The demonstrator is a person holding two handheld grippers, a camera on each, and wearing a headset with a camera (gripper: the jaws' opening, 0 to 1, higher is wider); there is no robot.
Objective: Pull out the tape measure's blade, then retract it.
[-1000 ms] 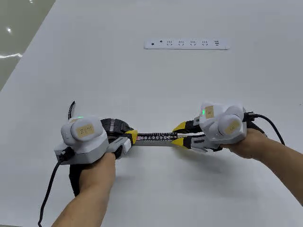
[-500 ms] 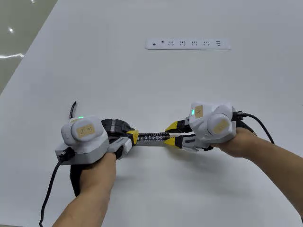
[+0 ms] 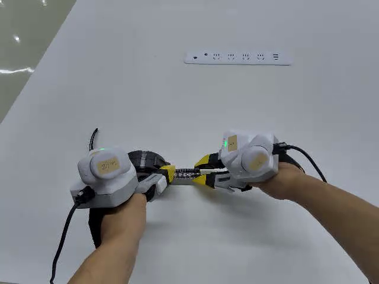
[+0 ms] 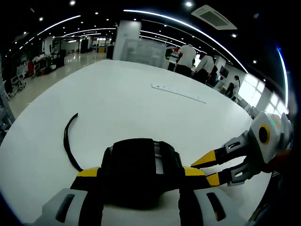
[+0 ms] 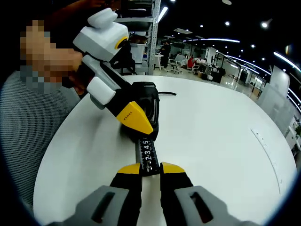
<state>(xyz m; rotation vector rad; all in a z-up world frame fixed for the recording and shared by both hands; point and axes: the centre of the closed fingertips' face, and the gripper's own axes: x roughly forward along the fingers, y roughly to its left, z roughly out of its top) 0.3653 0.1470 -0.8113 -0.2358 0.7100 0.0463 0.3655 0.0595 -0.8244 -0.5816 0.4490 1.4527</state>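
Head view: a white surface (image 3: 177, 112) with a white power strip (image 3: 238, 57) lying near its far edge. Closer in, two hands each hold a tool, and the tools face each other. The left tool (image 3: 161, 178) grips the black case of the tape measure (image 3: 145, 160), which rests on the surface. A short length of blade (image 3: 185, 174) runs from the case to the right tool (image 3: 200, 171), whose yellow-tipped jaws are pinched onto it. The two tools sit near each other. A thin black strap (image 3: 93, 137) curls on the surface behind the left tool.

Left gripper view: the left tool (image 4: 141, 172) has its jaws spread to the width of the tape measure (image 4: 138, 157) and clamped on both sides of the case. The right tool (image 4: 209, 169) comes in from the right with its jaws narrow. The black strap (image 4: 68, 141) lies to the left and the power strip (image 4: 178, 92) farther off.

Right gripper view: the right tool (image 5: 149, 168) has its jaws nearly together, squeezing the numbered blade (image 5: 146, 153) just short of its end. The blade leads straight ahead to the tape measure (image 5: 146, 101), held by the left tool (image 5: 134, 117).
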